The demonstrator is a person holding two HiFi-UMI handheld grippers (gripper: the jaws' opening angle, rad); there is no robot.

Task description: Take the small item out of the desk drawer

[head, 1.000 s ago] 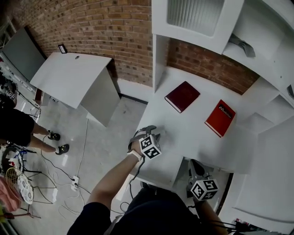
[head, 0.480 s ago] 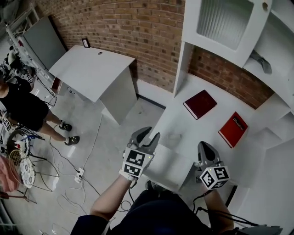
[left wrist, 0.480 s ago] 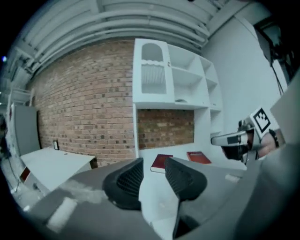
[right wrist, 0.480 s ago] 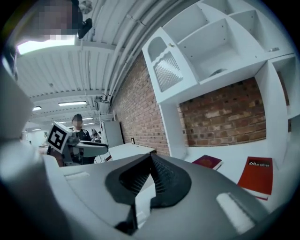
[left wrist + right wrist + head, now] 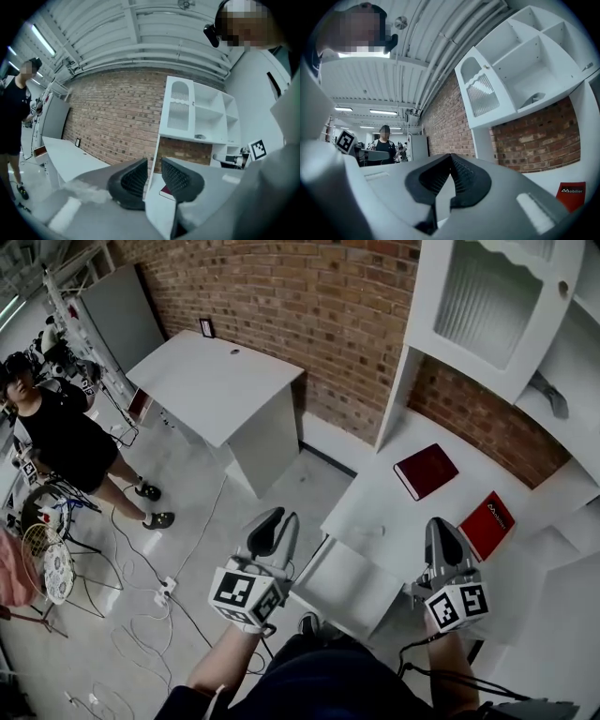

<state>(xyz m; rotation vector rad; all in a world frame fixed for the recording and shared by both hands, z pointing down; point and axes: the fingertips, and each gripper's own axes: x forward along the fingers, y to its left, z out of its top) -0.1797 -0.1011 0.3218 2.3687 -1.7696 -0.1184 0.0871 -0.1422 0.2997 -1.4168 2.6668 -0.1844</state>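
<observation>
My left gripper (image 5: 276, 519) hangs off the left front corner of the white desk (image 5: 375, 512), above the floor. Its jaws are closing and hold nothing; in the left gripper view (image 5: 153, 165) a narrow gap remains between the ribbed pads. My right gripper (image 5: 439, 525) is held over the desk's front edge, pointing at the back wall, its pads meeting at the tips (image 5: 450, 157) with nothing between them. A white slab (image 5: 349, 589) juts out below the desk front; I cannot tell whether it is the drawer. No small item shows in any view.
A dark red book (image 5: 426, 471) and a bright red book (image 5: 487, 524) lie on the desk under a white shelf unit (image 5: 497, 306). Another white desk (image 5: 216, 385) stands by the brick wall. A person (image 5: 66, 437) stands at far left; cables (image 5: 159, 596) trail over the floor.
Both grippers have drawn back from the desk towards me. The left one moved off the desk corner and its jaws narrowed. The right one came up from the dark gap at the desk front.
</observation>
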